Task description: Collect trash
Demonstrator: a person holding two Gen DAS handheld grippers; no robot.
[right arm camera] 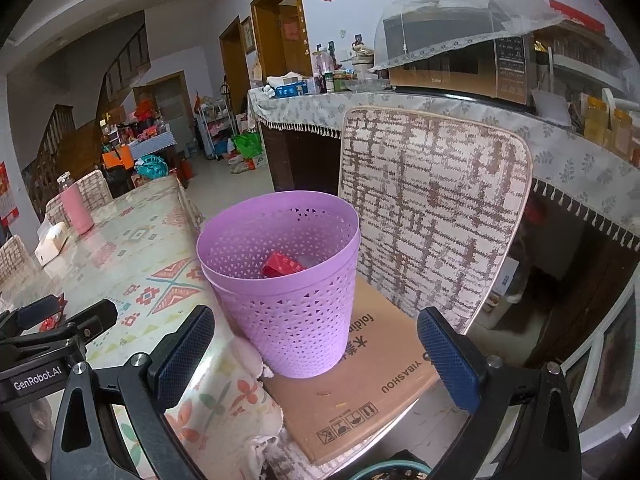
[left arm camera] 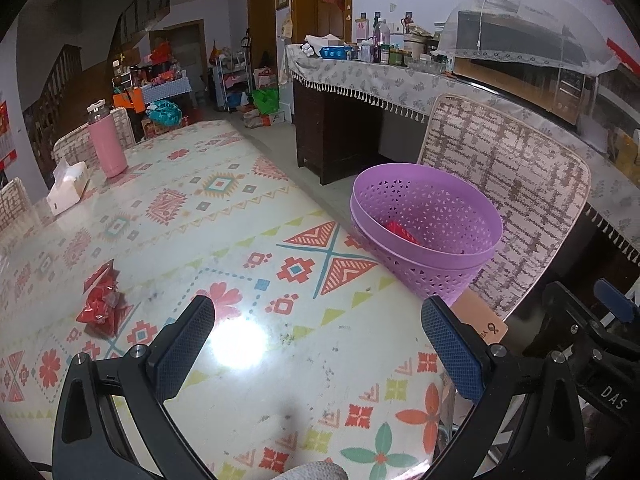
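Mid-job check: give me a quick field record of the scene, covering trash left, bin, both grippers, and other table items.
trash left: red wrapper on the table, ahead-left of the left gripper
bin: purple basket on a cardboard box on the chair beside the table; red item inside
left gripper: open, empty
right gripper: open, empty, facing the basket
other table items: pink bottle, tissue box

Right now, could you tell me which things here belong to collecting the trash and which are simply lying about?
Belongs to the job:
crumpled red wrapper on the table
purple bin on a cardboard box, red trash already inside
left tool, open
right tool, open

Just lying about:
pink bottle
tissue box
chair
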